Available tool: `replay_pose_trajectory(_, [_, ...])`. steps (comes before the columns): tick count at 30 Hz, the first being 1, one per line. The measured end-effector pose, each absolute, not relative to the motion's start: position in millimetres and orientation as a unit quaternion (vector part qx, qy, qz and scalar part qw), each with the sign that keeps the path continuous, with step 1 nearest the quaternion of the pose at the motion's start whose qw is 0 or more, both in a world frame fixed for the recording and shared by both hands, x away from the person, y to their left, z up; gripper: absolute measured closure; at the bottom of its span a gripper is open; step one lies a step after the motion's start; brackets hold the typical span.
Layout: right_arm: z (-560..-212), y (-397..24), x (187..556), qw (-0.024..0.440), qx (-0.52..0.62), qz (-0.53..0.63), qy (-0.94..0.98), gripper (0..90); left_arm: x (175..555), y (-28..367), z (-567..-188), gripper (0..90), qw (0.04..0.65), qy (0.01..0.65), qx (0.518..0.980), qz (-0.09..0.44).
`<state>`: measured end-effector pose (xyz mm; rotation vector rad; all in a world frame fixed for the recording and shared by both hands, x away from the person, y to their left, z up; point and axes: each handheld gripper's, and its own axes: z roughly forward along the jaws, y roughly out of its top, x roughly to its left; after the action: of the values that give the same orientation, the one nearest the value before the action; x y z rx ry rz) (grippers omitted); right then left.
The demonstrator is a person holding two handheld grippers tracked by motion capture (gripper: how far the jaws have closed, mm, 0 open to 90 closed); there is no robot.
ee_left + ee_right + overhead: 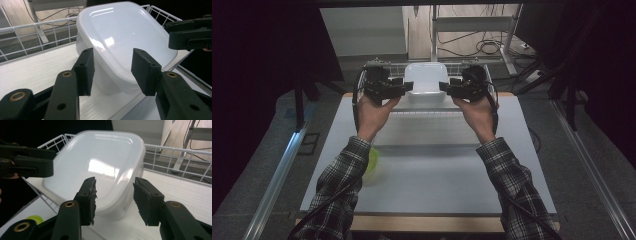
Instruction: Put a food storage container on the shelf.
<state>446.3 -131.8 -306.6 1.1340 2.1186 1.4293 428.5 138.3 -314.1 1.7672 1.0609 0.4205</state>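
Note:
A white plastic container [426, 80] with a shut lid sits in a white wire basket [394, 65] at the table's far edge. My left gripper [409, 86] is at the container's left side and my right gripper [443, 86] at its right side, each pointing inward. In the left gripper view the jaws [113, 70] stand apart in front of the container [125, 37], pads clear of it. The right gripper view has the same: jaws [115, 197] apart, the container [100, 165] just beyond them, nothing gripped.
The basket's wire wall [37, 27] rises around the container and its rim [175, 152] runs behind it. A small yellow-green object [373, 160] lies on the white table [427, 170] beside the left sleeve. Dark curtains flank the table; cables lie on the floor beyond.

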Motion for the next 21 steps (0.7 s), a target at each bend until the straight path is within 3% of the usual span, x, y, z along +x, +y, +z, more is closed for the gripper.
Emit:
replay_pose_trajectory(11, [-305, -132, 450, 0.183, 0.395, 0.508, 0.743, 47.5, 432, 138, -312, 44.2, 0.502, 0.432, 0.725, 0.188])
replay_pose_trajectory(21, [-303, -138, 434, 0.167, 0.362, 0.518, 0.757, 36.0, 410, 143, -311, 25.4, 0.522, 0.386, 0.739, 0.181])
